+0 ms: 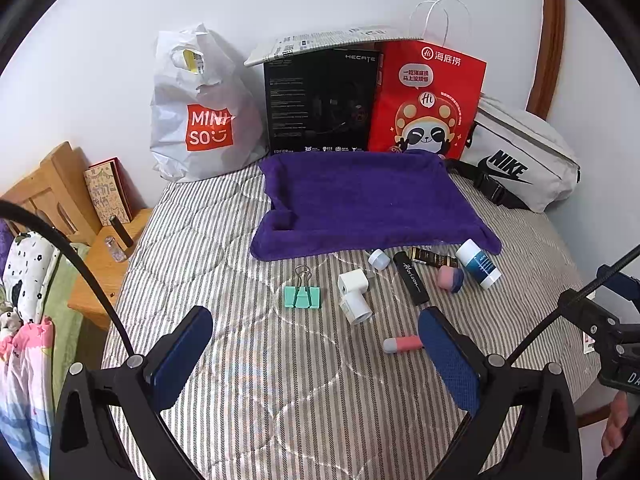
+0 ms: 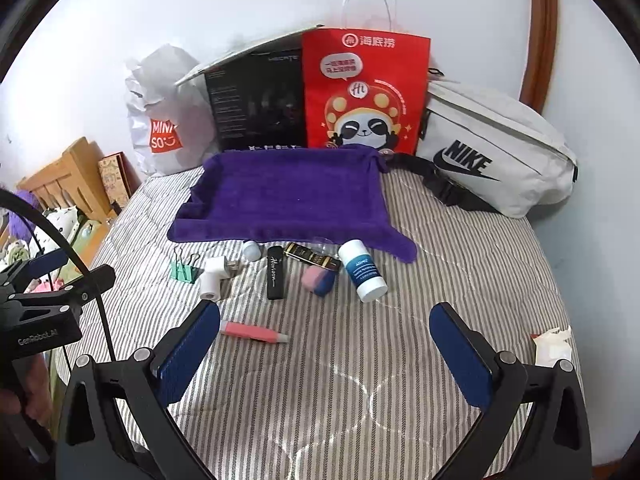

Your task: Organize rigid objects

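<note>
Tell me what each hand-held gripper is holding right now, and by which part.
Nothing is held. The left hand-held gripper and the right hand-held gripper are both open above the striped bedspread, with the small items lying loose ahead of them.

Both fisheye cameras sit just behind their own tool's fingers, raised above the near part of the grey-striped quilted bed (image 1: 224,232) and tilted down and forward toward the wall. Ahead of each tool lie the same scattered small items, then the flat purple terry towel (image 1: 368,200) (image 2: 288,200). The left tool (image 1: 316,344) looks from further left; the right tool (image 2: 324,340) seems slightly nearer.
</note>
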`<state>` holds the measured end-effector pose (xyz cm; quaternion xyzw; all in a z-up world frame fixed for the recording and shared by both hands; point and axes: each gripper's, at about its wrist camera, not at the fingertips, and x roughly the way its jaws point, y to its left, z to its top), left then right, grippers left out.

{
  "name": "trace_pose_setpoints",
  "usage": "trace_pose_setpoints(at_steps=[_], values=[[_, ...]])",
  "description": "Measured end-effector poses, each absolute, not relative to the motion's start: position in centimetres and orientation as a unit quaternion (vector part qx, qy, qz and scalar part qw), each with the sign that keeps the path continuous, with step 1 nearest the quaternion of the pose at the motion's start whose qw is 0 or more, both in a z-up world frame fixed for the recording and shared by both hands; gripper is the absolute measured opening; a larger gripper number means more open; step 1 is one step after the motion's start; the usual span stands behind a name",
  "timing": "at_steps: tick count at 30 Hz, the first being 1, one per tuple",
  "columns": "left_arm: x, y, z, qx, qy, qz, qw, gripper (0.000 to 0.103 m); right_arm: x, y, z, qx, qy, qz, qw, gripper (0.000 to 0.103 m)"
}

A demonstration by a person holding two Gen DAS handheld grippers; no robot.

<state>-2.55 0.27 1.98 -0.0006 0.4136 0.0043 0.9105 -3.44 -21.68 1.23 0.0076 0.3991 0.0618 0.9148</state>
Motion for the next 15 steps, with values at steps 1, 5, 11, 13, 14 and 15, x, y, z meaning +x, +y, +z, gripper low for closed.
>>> trace_pose_setpoints(at_steps=[1, 5, 11, 13, 14, 15], values=[[-2.56, 0.26, 1.98, -0.001, 0.414, 0.004, 0.91, 0.103, -3.45, -21.55, 1.24, 0.007, 0.399, 0.064, 0.915, 0.103], [-2.57, 0.24, 1.99, -0.002, 0.413, 0.004, 0.911, 0.103, -3.31, -21.18, 1.14, 0.003, 0.401, 0.067, 0.913, 0.103], [-2.56, 0.22, 2.02, -0.001, 0.413, 0.004, 0.911, 0.103, -3.32, -21.1, 1.14, 0.004, 0.401, 0.069, 0.913, 0.103], [-2.56, 0.21, 2.02, -0.001, 0.413, 0.004, 0.911, 0.103, -3.29, -21.07, 1.18, 0.005, 0.4, 0.069, 0.914, 0.103], [-2.55, 0.21, 2.02, 0.0, 0.413, 0.004, 0.911, 0.103, -3.34, -21.04, 1.23, 0.005, 0.4, 0.069, 0.914, 0.103], [-2.56, 0.22, 2.02, 0.0, 0.413, 0.004, 0.911, 0.103, -3.35, -21.04, 1.22, 0.005, 0.4, 0.069, 0.914, 0.103]])
